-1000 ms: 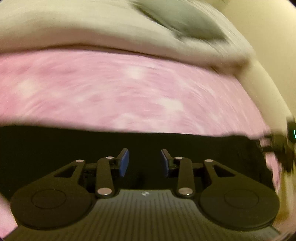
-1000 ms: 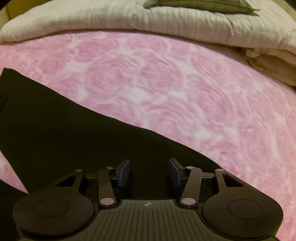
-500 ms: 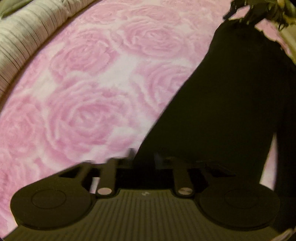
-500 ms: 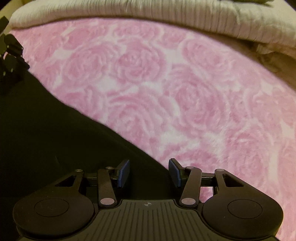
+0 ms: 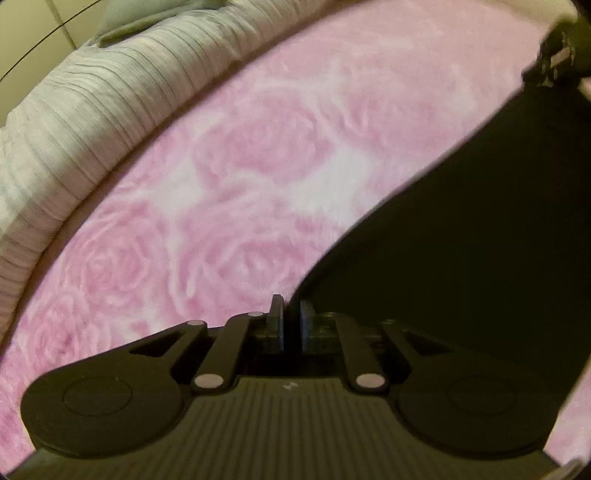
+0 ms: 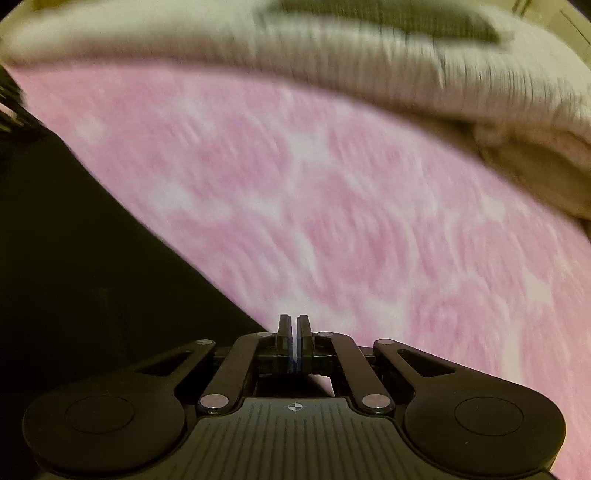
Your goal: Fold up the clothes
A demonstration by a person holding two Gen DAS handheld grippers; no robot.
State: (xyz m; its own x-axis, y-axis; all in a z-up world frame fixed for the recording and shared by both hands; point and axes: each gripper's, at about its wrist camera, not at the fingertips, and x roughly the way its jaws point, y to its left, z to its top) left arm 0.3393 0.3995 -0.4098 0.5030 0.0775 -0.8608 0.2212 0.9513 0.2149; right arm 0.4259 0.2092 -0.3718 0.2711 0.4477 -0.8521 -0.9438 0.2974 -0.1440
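On the bed, your left claw [image 5: 291,314] sits at the corner of the black garment [image 5: 461,240], its fingers drawn almost together with only a thin slit between them. The cloth's edge meets the fingertips there, so the claw appears to be pinching that corner, though the dark fabric against dark fingers makes it hard to be sure. From the claw the garment spreads flat toward 2 o'clock, over the pink rose-patterned blanket [image 5: 240,177]. At the far end of the cloth, near 1 o'clock, you can see your other tool's black body [image 5: 557,55] at the frame edge.

In your right wrist view, which is blurred, the right claw [image 6: 294,326] has its fingers nearly touching, a narrow sliver between the pads. The black garment [image 6: 92,258] fills the area from 8 to 10 o'clock, and its diagonal edge runs down to the claw's tips; whether cloth is caught between them you cannot tell here. The pink blanket [image 6: 351,221] covers the middle, and a striped grey-white duvet [image 6: 406,66] is bunched along 12 o'clock with a dark green pillow [image 6: 388,18] on top.
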